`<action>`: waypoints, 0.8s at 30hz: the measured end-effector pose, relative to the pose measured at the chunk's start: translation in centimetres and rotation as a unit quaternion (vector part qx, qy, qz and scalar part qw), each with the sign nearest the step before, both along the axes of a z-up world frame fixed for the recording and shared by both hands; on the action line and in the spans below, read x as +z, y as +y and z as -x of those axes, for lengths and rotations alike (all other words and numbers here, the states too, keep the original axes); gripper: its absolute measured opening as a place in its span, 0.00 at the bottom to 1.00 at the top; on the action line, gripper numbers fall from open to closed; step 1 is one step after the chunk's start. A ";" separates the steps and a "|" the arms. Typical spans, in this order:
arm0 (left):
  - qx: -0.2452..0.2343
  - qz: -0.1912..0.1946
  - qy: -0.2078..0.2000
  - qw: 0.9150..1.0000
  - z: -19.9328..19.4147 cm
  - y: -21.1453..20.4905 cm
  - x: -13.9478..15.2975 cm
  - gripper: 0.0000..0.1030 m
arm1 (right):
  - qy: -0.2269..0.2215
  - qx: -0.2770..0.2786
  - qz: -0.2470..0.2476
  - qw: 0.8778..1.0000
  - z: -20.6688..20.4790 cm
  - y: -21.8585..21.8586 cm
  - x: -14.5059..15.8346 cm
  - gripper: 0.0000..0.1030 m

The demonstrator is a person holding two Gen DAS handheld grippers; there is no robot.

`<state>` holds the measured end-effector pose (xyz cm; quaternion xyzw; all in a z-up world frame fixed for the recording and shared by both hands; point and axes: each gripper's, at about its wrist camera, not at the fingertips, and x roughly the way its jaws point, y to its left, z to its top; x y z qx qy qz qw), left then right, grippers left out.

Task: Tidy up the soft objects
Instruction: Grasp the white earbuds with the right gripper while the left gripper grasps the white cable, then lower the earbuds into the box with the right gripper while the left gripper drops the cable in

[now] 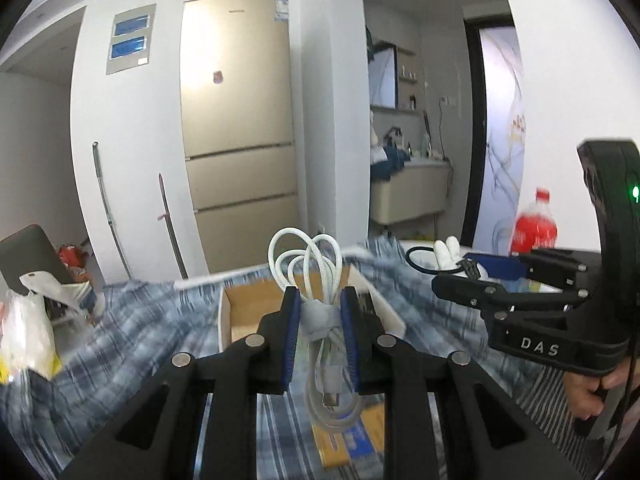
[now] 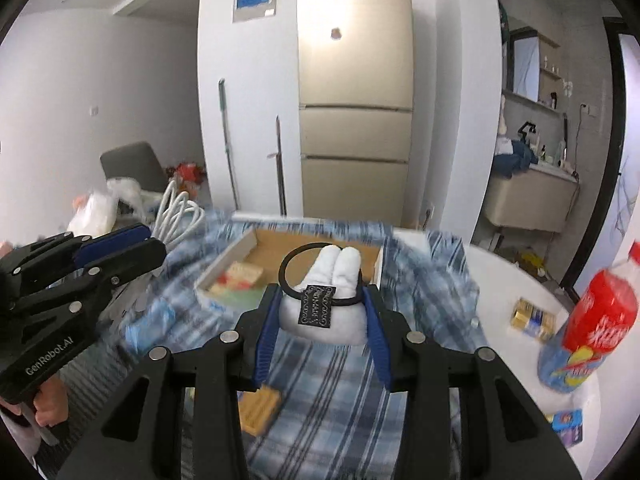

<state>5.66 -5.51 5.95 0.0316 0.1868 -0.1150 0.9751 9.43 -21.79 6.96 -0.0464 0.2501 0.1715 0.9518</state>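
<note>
looking across the room from left to right, you had a dark chair [image 2: 132, 166] piled with white plastic bags [image 2: 94, 210], two long handles [image 2: 226, 140] leaning on the white wall, a tall beige fridge [image 2: 354, 92] at centre, and a washbasin counter [image 2: 532, 196] in the alcove at right. below that, a blue plaid cloth [image 2: 332, 380] covered the table, with a shallow cardboard box [image 2: 256, 240] resting on it; a small yellow packet [image 2: 256, 404] lay on the cloth nearer you. your left gripper [image 1: 320, 300] was closed on a bundled white cable [image 1: 316, 320], its loops standing up above the blue pads, held in the air over the near edge of the box. your right gripper [image 2: 322, 304] was clamped on a white plush hair tie [image 2: 332, 292] with a black elastic loop and dark tag, also raised over the cloth in front of the box. on the bare white tabletop [image 2: 500, 284] to the right stood a red-labelled bottle [image 2: 592, 320] beside a small wrapped packet [image 2: 532, 318].
</note>
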 end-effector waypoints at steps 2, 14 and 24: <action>0.007 0.009 -0.010 1.000 -0.8 0.5 1.2 0.22 | -0.007 -0.004 -0.008 1.000 -1.0 0.2 0.9 0.39; 0.031 0.005 -0.009 0.999 -5.8 1.0 2.6 0.22 | 0.009 -0.031 -0.052 0.998 -10.8 2.8 1.4 0.39; 0.053 -0.003 0.035 0.998 -9.5 2.7 -1.0 0.22 | 0.043 -0.074 -0.020 0.996 -17.6 3.9 -3.0 0.39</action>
